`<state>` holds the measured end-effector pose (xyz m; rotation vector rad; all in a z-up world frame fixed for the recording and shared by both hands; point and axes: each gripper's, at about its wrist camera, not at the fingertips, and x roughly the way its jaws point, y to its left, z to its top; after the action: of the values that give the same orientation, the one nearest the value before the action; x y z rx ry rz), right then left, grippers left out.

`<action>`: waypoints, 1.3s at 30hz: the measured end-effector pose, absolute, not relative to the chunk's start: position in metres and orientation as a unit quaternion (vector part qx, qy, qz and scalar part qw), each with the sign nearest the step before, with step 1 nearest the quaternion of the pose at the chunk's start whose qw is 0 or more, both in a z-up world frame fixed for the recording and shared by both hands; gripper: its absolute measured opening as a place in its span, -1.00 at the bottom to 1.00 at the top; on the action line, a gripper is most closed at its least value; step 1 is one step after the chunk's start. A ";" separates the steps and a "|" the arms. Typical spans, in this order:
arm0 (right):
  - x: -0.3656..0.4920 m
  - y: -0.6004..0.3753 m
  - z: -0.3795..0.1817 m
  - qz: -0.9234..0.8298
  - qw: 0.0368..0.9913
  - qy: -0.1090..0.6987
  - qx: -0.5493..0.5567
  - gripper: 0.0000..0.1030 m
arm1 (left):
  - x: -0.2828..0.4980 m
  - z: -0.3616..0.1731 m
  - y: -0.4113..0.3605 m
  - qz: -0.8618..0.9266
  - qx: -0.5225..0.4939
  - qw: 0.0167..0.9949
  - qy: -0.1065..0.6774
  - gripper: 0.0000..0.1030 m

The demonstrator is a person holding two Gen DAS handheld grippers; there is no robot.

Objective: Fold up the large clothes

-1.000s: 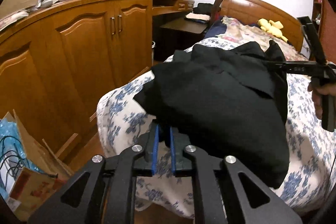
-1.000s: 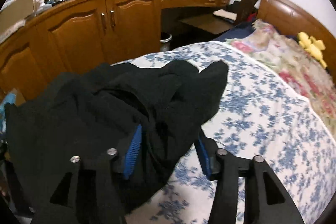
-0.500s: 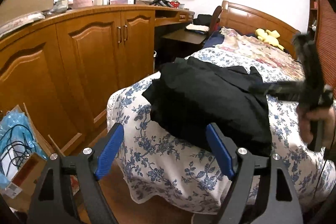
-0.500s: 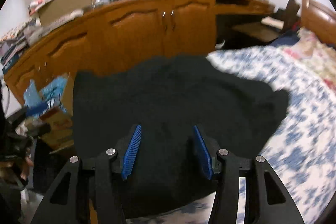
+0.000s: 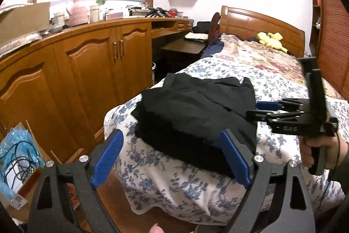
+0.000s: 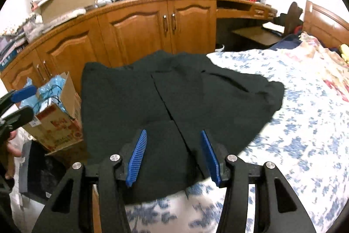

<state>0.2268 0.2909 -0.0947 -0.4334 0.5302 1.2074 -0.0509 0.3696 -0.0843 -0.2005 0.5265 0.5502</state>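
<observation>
**Desk:** What am I looking at, and where is the garment?

**Operator:** The black garment [image 5: 196, 117] is lying folded in a heap at the corner of the bed [image 5: 178, 185], on the blue-flowered bedspread, nearest the wooden cabinets [image 5: 87, 71]. In my right wrist view it [image 6: 174, 97] is spreading flat, a seam running down its middle.

**Desk:** And the tongs?

**Operator:** I am holding the left tongs [image 5: 170, 158] wide apart and empty, hovering off the foot of the bed, just short of the cloth. The right tongs [image 6: 173, 154] are also standing parted, gripping nothing, poised above the near edge of the garment; from the left camera they [image 5: 259, 109] are showing beside its far side.

**Desk:** Anything else in frame?

**Operator:** A cardboard box [image 6: 59, 123] is sitting on the floor beside the bed, and a yellow plush toy [image 5: 270, 39] is resting by the headboard.
</observation>
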 end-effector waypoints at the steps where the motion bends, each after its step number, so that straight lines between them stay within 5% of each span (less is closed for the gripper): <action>1: 0.226 0.284 -0.093 0.556 0.771 0.242 -0.196 0.03 | -0.049 -0.082 0.367 0.266 -0.098 0.925 0.255 0.75; 13: 0.229 0.173 -0.066 0.527 0.803 0.223 -0.164 0.04 | -0.001 -0.064 0.296 0.203 -0.089 0.946 0.235 0.75; 22: 0.229 0.077 -0.072 0.479 0.835 0.233 -0.139 0.38 | 0.047 -0.065 0.230 0.138 -0.085 0.957 0.241 0.75; 39: 0.179 -0.086 -0.081 0.343 0.907 0.238 -0.063 0.50 | 0.088 -0.088 0.079 0.020 -0.045 0.956 0.288 0.75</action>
<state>0.1794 -0.0860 -0.0805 -0.1303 0.4917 0.7072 0.0883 0.0794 -0.0878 -0.0919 0.5851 0.0406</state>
